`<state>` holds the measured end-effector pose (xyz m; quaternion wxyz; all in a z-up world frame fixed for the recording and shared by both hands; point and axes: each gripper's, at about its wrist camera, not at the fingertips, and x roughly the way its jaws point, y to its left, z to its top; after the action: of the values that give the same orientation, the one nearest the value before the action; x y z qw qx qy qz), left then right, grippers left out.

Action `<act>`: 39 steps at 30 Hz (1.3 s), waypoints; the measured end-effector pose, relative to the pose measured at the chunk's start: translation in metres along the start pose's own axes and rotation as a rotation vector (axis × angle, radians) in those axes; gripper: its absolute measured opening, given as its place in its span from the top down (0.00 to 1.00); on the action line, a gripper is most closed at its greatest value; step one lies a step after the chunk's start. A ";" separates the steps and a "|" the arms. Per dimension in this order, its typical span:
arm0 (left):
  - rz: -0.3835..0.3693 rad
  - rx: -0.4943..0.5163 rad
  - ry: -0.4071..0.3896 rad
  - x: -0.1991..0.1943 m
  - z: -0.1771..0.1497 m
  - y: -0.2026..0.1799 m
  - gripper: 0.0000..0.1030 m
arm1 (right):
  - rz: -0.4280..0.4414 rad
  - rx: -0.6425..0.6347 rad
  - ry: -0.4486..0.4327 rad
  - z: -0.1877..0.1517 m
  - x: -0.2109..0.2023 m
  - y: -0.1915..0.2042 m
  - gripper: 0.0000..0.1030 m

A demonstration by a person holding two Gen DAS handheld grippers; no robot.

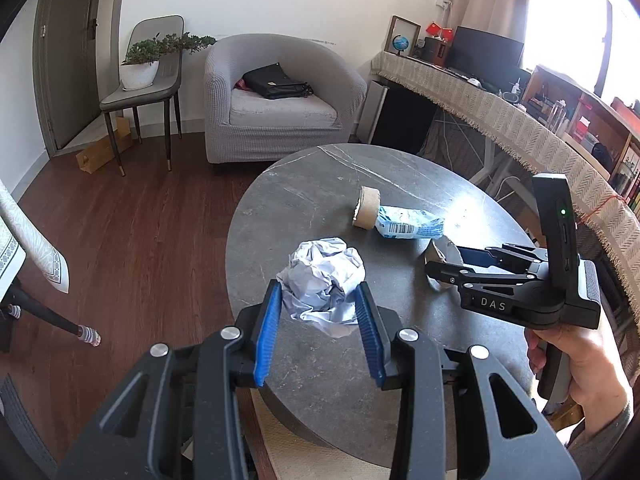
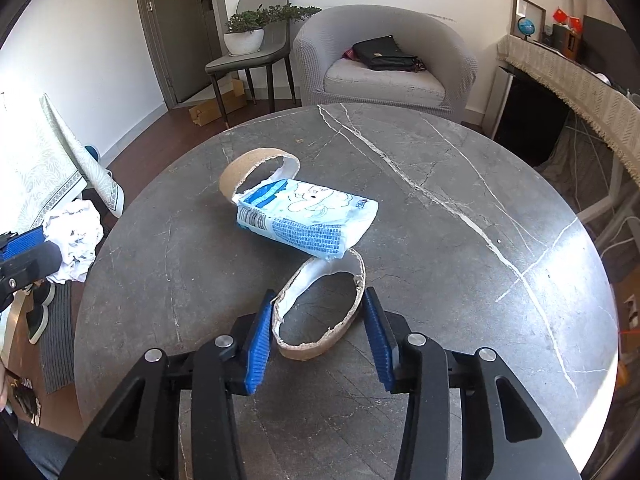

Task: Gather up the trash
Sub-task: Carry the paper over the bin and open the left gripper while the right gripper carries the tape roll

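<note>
the left gripper (image 1: 318, 300) pinches a crumpled paper ball (image 1: 322, 284) above the round table's (image 1: 320, 360) edge. only the right wrist view shows the right gripper (image 2: 319, 316) clamped on a torn cardboard ring (image 2: 320, 312), touching a blue tissue pack (image 2: 308, 220).

The right gripper (image 1: 436, 270) hid part of the near ring (image 1: 440, 254); the pack's (image 2: 308, 220) print was too small to read.
</note>
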<state>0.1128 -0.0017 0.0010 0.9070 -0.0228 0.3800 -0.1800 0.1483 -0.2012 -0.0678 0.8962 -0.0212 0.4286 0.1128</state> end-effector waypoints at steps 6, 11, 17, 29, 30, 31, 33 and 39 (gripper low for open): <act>0.024 -0.008 -0.006 -0.016 -0.003 0.013 0.61 | 0.055 -0.021 0.002 0.001 -0.012 0.020 0.59; 0.045 -0.015 -0.014 -0.030 -0.008 0.026 0.61 | 0.099 -0.053 0.012 -0.002 -0.018 0.044 0.60; 0.082 -0.038 -0.013 -0.044 -0.017 0.049 0.61 | 0.167 -0.098 0.020 -0.001 -0.020 0.078 0.60; 0.146 -0.108 -0.001 -0.064 -0.036 0.099 0.61 | 0.237 -0.154 0.005 0.013 -0.017 0.129 0.60; 0.152 -0.112 0.007 -0.064 -0.039 0.103 0.61 | 0.246 -0.160 0.003 0.013 -0.017 0.134 0.60; 0.158 -0.116 0.013 -0.064 -0.041 0.106 0.61 | 0.254 -0.166 0.000 0.014 -0.018 0.138 0.60; 0.151 -0.132 0.015 -0.064 -0.049 0.114 0.61 | 0.273 -0.174 -0.009 0.016 -0.021 0.147 0.60; 0.191 -0.157 0.092 -0.047 -0.081 0.139 0.61 | 0.318 -0.212 -0.024 0.020 -0.026 0.173 0.60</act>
<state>0.0684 0.1525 -0.0492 0.8970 -0.0491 0.4346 -0.0634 0.1100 -0.0353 -0.0246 0.8650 -0.0460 0.4014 0.2976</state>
